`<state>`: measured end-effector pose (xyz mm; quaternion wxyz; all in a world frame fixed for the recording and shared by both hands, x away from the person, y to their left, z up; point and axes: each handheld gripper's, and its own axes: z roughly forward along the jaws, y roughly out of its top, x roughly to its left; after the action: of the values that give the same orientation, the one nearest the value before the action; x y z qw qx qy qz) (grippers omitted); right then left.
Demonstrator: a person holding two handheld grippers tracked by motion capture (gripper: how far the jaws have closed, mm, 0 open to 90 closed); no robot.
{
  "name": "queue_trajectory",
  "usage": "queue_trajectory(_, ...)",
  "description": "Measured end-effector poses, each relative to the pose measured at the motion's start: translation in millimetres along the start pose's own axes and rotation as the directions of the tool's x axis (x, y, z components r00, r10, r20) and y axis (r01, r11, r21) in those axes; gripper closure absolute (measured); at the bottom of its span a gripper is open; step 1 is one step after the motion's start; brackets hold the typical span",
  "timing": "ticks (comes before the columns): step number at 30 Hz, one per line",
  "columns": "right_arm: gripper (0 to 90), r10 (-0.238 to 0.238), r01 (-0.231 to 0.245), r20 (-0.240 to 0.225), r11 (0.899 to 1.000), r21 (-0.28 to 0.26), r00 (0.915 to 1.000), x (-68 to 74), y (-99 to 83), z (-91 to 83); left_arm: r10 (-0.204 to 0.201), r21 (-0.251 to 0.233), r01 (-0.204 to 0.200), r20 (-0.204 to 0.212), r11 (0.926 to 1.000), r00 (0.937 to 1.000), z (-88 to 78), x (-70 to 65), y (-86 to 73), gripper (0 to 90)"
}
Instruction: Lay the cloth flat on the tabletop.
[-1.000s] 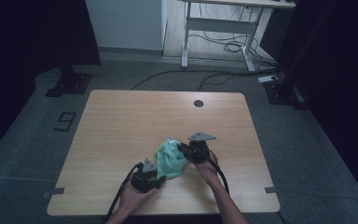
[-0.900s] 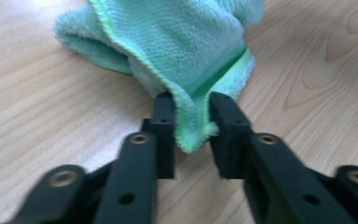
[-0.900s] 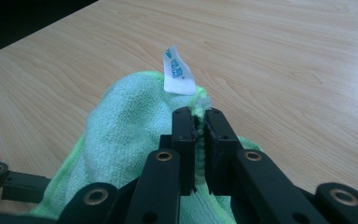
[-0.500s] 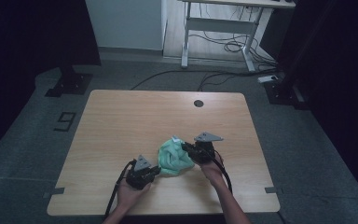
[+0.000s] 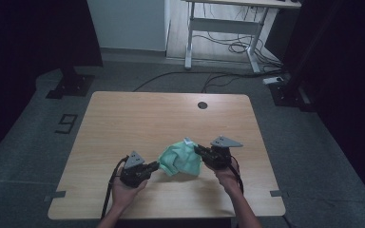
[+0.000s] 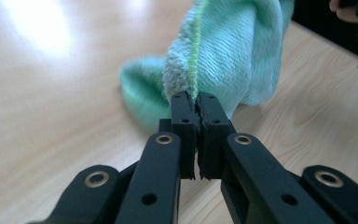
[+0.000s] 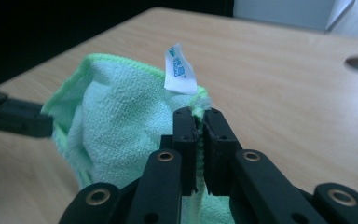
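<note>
Gripping is done: the left tool (image 5: 156,166) and right tool (image 5: 197,150) are each clamped on an edge of the crumpled mint-green microfibre cloth (image 5: 180,158), lower centre of the pale wooden bench (image 5: 123,118). Spreading it out looks still to come.

Both forearms enter from the bottom edge of the high view. The left gripper (image 5: 156,166) and right gripper (image 5: 197,150), lower centre, point toward each other, jaws pinched tight.
</note>
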<state>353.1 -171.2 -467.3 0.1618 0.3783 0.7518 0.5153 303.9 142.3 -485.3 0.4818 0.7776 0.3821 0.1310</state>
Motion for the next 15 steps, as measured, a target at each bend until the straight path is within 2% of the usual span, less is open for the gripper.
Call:
queue_trajectory(1,84.2,-0.007,0.007,-0.004,0.999,-0.035,1.0,3.6,7.2,-17.0,0.025,-0.021,-0.025,-0.004,0.9995,0.9997,-11.3,-3.6,10.5,86.6)
queue_trajectory(2,84.2,-0.007,0.007,-0.004,0.999,-0.035,1.0,3.6,7.2,-17.0,0.025,-0.021,-0.025,-0.004,0.9995,0.9997,-11.3,-3.6,10.5,86.7)
queue_trajectory(3,84.2,-0.018,0.018,0.001,0.997,-0.072,0.9998,8.0,13.7,-34.0,0.04,-0.045,-0.04,0.0,0.9982,0.9992,-22.5,-7.2,20.5,86.7)
queue_trajectory(4,84.3,-0.023,0.023,-0.001,0.996,-0.09,0.9997,10.2,16.2,-42.2,0.047,-0.057,-0.047,0.003,0.9973,0.9989,-28.2,-9.2,24.9,86.7)
queue_trajectory(7,84.2,-0.022,0.02,-0.014,0.991,-0.129,0.9997,18.0,20.7,-65.0,0.053,-0.094,-0.049,0.033,0.9943,0.998,-47.4,-17.8,34.2,86.7)
queue_trajectory(8,84.2,-0.019,0.016,-0.02,0.991,-0.134,0.9996,22.2,21.3,-73.1,0.053,-0.094,-0.049,0.033,0.9943,0.998,-47.4,-17.8,34.2,86.6)
queue_trajectory(9,84.2,-0.032,0.028,-0.026,0.99,-0.141,0.9992,27.6,21.7,-82.1,0.086,-0.124,-0.08,0.046,0.9891,0.9952,-63.6,-29.4,37.5,86.6)
queue_trajectory(10,84.2,-0.054,0.049,-0.03,0.987,-0.156,0.9981,33.8,22.4,-91.7,0.086,-0.124,-0.08,0.046,0.9891,0.9952,-63.6,-29.4,37.5,86.6)
queue_trajectory(12,84.2,-0.09,0.083,-0.03,0.98,-0.18,0.9955,44.7,25.3,-109.9,0.135,-0.148,-0.125,0.06,0.981,0.989,-81.7,-43.0,44.8,86.6)
queue_trajectory(15,84.0,-0.128,0.123,-0.009,0.968,-0.217,0.9918,53.7,32.8,-127.9,0.158,-0.168,-0.148,0.049,0.9746,0.9862,-87.8,-44.5,55.9,86.3)
